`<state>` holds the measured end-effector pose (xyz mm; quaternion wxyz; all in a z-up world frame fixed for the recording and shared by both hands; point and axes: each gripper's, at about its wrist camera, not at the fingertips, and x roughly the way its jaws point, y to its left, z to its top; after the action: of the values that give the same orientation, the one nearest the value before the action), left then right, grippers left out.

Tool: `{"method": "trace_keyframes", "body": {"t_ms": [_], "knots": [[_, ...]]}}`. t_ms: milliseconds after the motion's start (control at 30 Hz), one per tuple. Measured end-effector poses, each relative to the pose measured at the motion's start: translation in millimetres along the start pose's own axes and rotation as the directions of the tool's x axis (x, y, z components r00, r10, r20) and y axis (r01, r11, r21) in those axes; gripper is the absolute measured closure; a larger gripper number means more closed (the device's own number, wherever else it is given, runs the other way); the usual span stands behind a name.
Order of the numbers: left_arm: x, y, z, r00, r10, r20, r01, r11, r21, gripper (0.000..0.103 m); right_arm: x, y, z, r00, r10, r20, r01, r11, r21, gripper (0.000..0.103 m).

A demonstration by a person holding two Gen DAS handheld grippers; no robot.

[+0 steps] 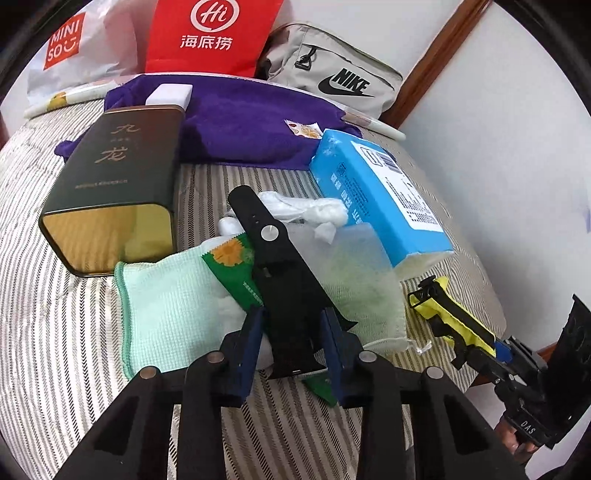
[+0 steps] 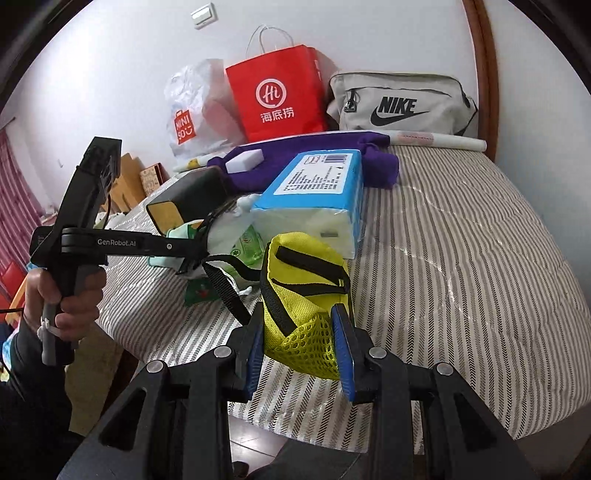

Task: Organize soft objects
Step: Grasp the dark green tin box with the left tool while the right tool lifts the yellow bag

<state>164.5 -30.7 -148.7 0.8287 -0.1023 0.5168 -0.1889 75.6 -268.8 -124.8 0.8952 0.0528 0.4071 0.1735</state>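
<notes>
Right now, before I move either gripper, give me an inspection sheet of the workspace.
Surface: striped bed cover, crowded in the middle.
Job's things: mint cloth, purple towel and blue tissue pack lie on the cover.
Clutter: dark green tin; white block on the towel; red paper bag, white plastic bag and grey Nike bag by the wall.
Grippers: left gripper closed on a black flat device; right gripper closed on the yellow mesh pouch.
Cables: thin dark wire beside the left gripper's body.
Surroundings: white wall, wall switch, wooden bed frame.
</notes>
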Motion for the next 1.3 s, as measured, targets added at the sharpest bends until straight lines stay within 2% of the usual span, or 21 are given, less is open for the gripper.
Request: {"method": "trace_keyframes", "body": {"t_ms": [100,167,300,367,467,567,1033,1300], "knots": [[3.6,-0.6,0.7,1.000,0.007,0.004,-0.007,1.000,0.002,0.072,4.7,2.3,1.0,1.000,-0.006,0.001,0.006,1.000,-0.009,0.069],[0.9,-2.8,-1.5,1.000,0.030,0.010,-0.030,0.999,0.019,0.079,8.3,4.2,1.2,1.000,-0.008,-0.007,0.008,1.000,-0.021,0.068],[2.5,0.3,-0.3,0.999,0.035,-0.004,-0.035,0.999,0.010,0.079,11.4,6.9,-1.3,1.000,-0.006,-0.018,0.006,1.000,-0.030,0.068],[6.8,2.4,0.8,1.000,0.026,-0.011,-0.026,1.000,-0.004,0.076,13.9,7.3,-1.9,1.000,-0.004,-0.027,0.003,0.999,-0.032,0.068],[9.6,0.4,1.0,0.999,0.035,0.004,-0.035,0.999,0.017,0.076,15.0,7.9,-2.8,0.999,-0.004,-0.033,0.002,0.999,-0.035,0.068],[8.1,1.4,0.1,0.999,0.042,0.013,-0.042,0.999,0.029,0.081,15.7,7.9,-3.3,0.999,-0.004,-0.039,0.002,1.000,-0.030,0.068],[-36.3,12.6,-9.8,0.994,0.028,0.102,-0.028,1.000,0.001,0.083,-7.8,18.9,3.9,0.999,-0.032,0.009,0.032,0.998,-0.062,0.069],[-60.1,30.5,-10.0,0.985,0.090,0.145,-0.085,0.995,-0.044,0.083,-21.3,21.4,17.2,0.998,-0.033,0.046,0.036,0.997,-0.070,0.069]]}}
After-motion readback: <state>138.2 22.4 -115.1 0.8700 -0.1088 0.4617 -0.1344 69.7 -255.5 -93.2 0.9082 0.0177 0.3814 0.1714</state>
